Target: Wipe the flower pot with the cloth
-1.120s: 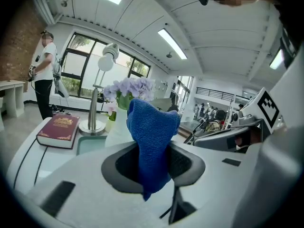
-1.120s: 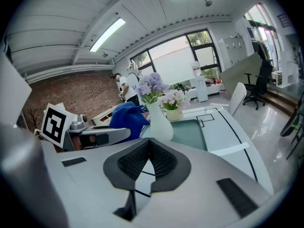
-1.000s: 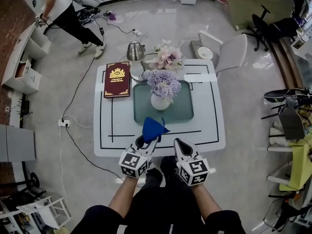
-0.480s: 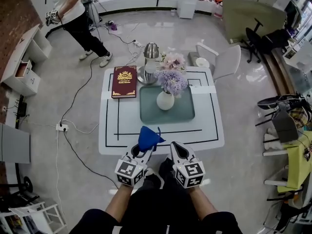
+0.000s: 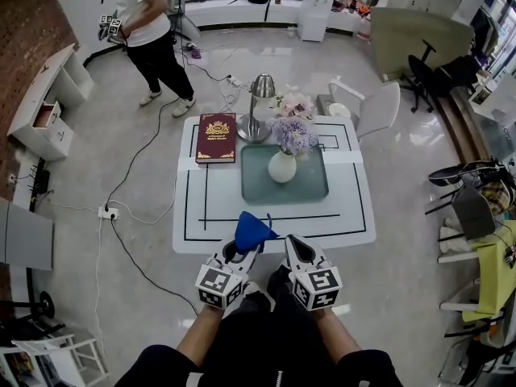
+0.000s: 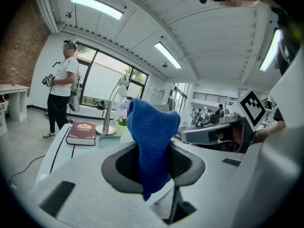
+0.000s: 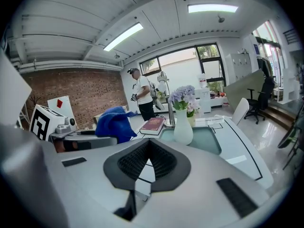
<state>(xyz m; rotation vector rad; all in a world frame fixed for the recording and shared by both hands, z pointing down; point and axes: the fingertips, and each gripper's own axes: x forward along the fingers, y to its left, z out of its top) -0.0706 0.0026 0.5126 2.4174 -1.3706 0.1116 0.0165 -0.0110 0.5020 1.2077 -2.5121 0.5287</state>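
The flower pot is a white vase (image 5: pixel 282 168) with purple flowers, standing on a green glass mat (image 5: pixel 310 185) in the middle of the white table (image 5: pixel 355 216). In the right gripper view the vase (image 7: pixel 183 123) stands straight ahead, well beyond the jaws. My left gripper (image 5: pixel 245 245) is shut on a blue cloth (image 5: pixel 253 230) at the table's near edge; the cloth (image 6: pixel 151 141) bunches upward between the jaws. My right gripper (image 5: pixel 292 243) is beside it, shut with nothing in it. Both are well short of the vase.
A dark red book (image 5: pixel 216 138) lies at the table's far left, and a metal lamp (image 5: pixel 260 107) and pink flowers (image 5: pixel 295 103) stand behind the vase. A white chair (image 5: pixel 377 107) is at the far right corner. A person (image 5: pixel 149 31) stands beyond; cables (image 5: pixel 133 176) cross the floor on the left.
The head view has drawn back a little, so the table looks smaller. The person in the background has walked to the right. Both grippers keep their hold and place.
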